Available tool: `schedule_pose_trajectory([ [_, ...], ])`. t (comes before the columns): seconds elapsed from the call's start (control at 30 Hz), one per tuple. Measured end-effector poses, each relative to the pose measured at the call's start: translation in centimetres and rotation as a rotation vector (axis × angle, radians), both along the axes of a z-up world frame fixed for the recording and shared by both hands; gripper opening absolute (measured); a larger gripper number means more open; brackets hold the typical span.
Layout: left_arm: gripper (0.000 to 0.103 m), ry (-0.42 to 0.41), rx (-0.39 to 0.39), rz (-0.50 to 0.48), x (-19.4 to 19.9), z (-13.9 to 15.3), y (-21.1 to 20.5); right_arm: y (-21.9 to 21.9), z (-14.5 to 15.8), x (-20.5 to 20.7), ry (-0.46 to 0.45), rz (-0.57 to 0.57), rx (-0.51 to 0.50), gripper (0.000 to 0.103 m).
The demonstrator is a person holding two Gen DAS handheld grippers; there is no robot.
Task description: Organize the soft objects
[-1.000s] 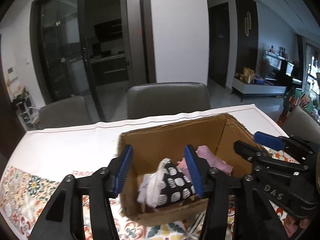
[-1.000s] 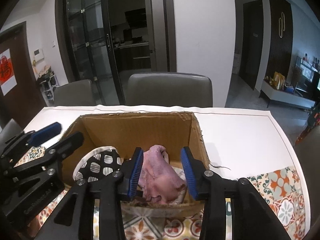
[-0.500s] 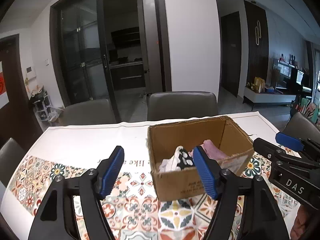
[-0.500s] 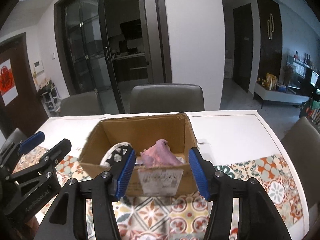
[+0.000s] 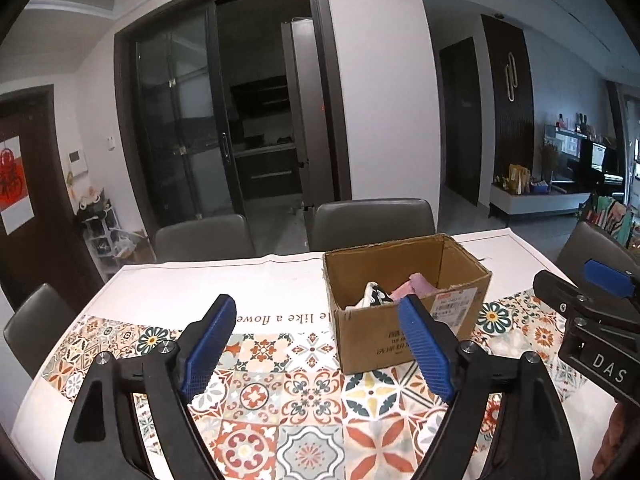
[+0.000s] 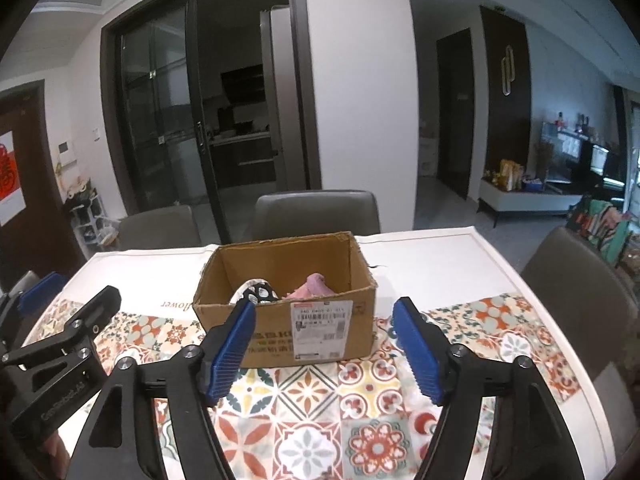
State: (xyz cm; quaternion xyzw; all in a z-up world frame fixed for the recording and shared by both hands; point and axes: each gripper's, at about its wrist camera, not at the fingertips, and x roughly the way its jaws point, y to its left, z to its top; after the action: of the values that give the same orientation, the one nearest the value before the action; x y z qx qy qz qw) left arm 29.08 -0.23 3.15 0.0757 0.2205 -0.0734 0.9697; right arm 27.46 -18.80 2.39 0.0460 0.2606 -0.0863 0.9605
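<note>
A brown cardboard box [image 5: 460, 320] stands on the patterned tablecloth; it also shows in the right wrist view [image 6: 276, 340]. Inside lie a black-and-white spotted cloth [image 5: 374, 295] [image 6: 258, 293] and a pink cloth [image 5: 416, 285] [image 6: 316, 286]. My left gripper [image 5: 316, 350] is open and empty, held back from the box, low over the table. My right gripper [image 6: 324, 350] is open and empty, in front of the box. Each gripper shows at the edge of the other's view: the right one [image 5: 592, 320] and the left one [image 6: 60, 320].
The table [image 6: 432, 256] has a tiled-pattern cloth [image 5: 272, 396] at the front and white cloth behind. Grey chairs [image 5: 372, 224] stand at the far side, and one at the right [image 6: 576, 292]. Glass doors and a wall lie beyond.
Both grippers have let go of the cloths, opened wide and pulled back and up from inside the box. The spotted and pink cloths now lie in the box.
</note>
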Motion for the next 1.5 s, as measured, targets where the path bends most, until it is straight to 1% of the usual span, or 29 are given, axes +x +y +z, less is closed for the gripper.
schedule_pose_trajectory([
  [0.2,0.084,-0.028,0.025,0.011,-2.9,0.3,0.9,0.9,0.6,-3.4,-0.019,-0.015,-0.016,0.074],
  [0.47,0.085,-0.038,0.005,0.046,-7.5,0.8,1.2,0.9,1.1,-7.1,-0.027,0.000,-0.006,0.074],
  [0.63,0.085,-0.048,-0.004,0.071,-10.3,1.0,1.1,0.7,1.6,-9.5,-0.033,0.032,-0.001,0.074],
  [0.67,0.087,-0.048,-0.007,0.074,-10.9,1.0,1.0,0.7,1.6,-9.8,-0.033,0.037,0.000,0.074],
  [0.93,0.089,-0.036,-0.027,0.074,-15.2,1.0,0.5,0.3,2.3,-14.8,-0.049,0.057,0.005,0.074],
  [1.2,0.091,-0.049,-0.022,0.074,-19.3,1.2,-0.1,-0.3,2.6,-19.1,-0.064,0.054,0.004,0.074],
  [1.5,0.094,-0.066,-0.018,0.064,-22.5,1.6,-0.7,-0.8,2.7,-22.3,-0.072,0.050,0.004,0.074],
])
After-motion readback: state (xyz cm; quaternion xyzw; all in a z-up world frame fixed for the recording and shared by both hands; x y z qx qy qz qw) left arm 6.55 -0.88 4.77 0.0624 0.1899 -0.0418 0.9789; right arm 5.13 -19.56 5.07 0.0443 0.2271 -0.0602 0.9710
